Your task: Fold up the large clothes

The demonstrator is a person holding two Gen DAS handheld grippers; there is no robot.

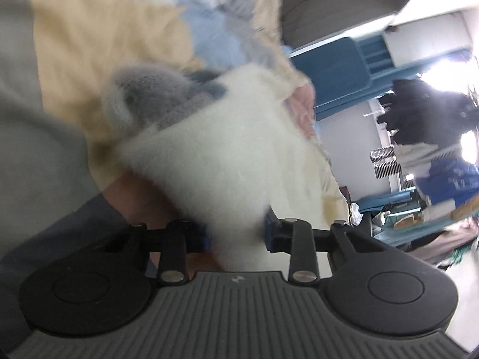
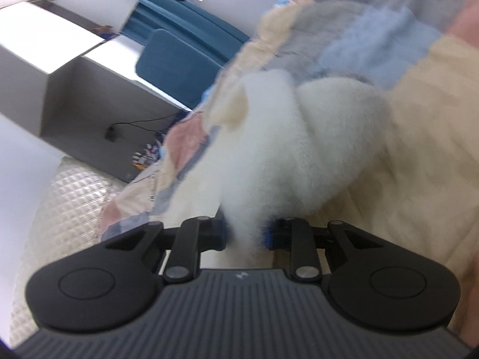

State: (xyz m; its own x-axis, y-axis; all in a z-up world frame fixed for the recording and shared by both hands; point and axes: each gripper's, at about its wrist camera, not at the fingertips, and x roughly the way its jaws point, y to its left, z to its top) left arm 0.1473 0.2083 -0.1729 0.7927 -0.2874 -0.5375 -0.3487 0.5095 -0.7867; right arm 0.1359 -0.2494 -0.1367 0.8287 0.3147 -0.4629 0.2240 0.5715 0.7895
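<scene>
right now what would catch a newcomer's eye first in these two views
The fluffy white garment fills the middle of both views, a bunch of it pinched in the left gripper and another in the right gripper. A grey furry patch sits at its upper left in the left view. Under it lies a patchwork quilt in cream, pale blue and pink.

Each claw, the left claw (image 1: 236,234) and the right claw (image 2: 245,233), has a dark grey ribbed body flanked by two round black discs. Black link bars with silver rivets carry blue-padded fingers (image 2: 267,233). A dark grey sleeve (image 1: 54,233) shows at the near left.
</scene>
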